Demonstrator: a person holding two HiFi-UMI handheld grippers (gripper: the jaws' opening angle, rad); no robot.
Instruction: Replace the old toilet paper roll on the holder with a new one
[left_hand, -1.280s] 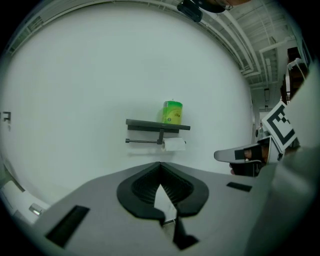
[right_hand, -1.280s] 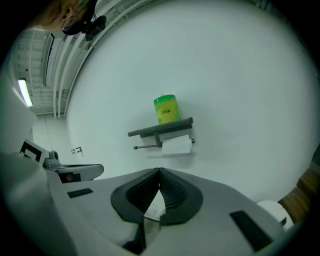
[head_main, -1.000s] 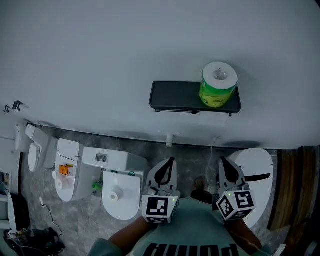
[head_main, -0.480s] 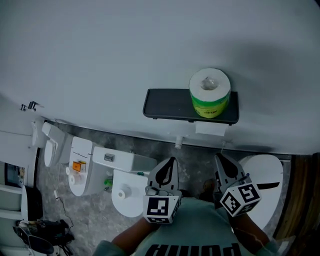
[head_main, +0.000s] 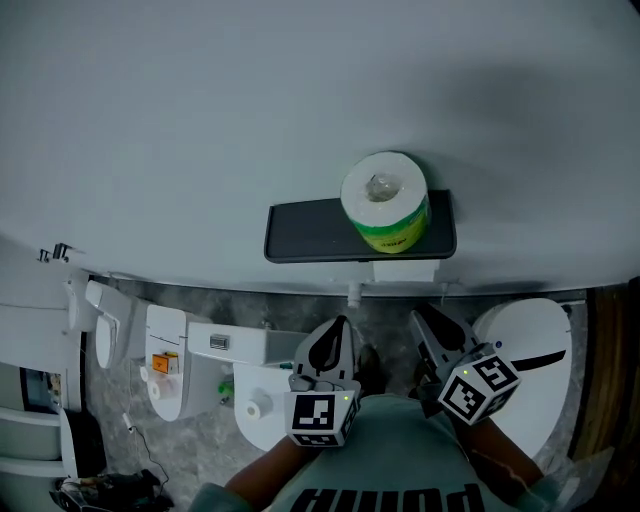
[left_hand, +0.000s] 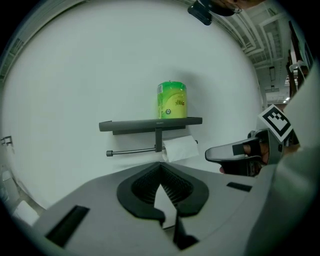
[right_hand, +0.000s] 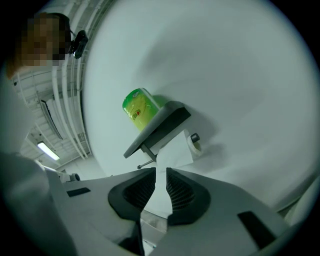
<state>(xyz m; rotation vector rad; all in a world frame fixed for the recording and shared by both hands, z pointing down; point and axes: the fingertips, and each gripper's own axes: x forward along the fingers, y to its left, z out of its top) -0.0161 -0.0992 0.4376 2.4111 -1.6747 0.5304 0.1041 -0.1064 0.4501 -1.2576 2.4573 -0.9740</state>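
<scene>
A new roll in a green wrapper (head_main: 385, 200) (left_hand: 172, 100) (right_hand: 140, 110) stands upright on the dark wall shelf (head_main: 310, 230) (left_hand: 135, 125). Under the shelf the old roll (left_hand: 181, 148) (right_hand: 192, 145) hangs on the holder bar (left_hand: 130, 151), with a white sheet trailing down. Both grippers are short of the wall and below the shelf. My left gripper (head_main: 338, 325) (left_hand: 161, 165) is shut and empty. My right gripper (head_main: 425, 318) (right_hand: 161, 172) is tilted and points at the old roll. Its jaws have just been opening to a narrow slit, with nothing between them.
A white toilet lid (head_main: 525, 350) sits on the floor at the right, beside a wooden panel (head_main: 612, 380). More white bathroom fixtures (head_main: 170, 360) stand on the grey floor at the left. The wall around the shelf is plain white.
The shelf and green roll have slid down and left in the head view as both grippers closed in on the wall. The right gripper has rolled to a tilt.
</scene>
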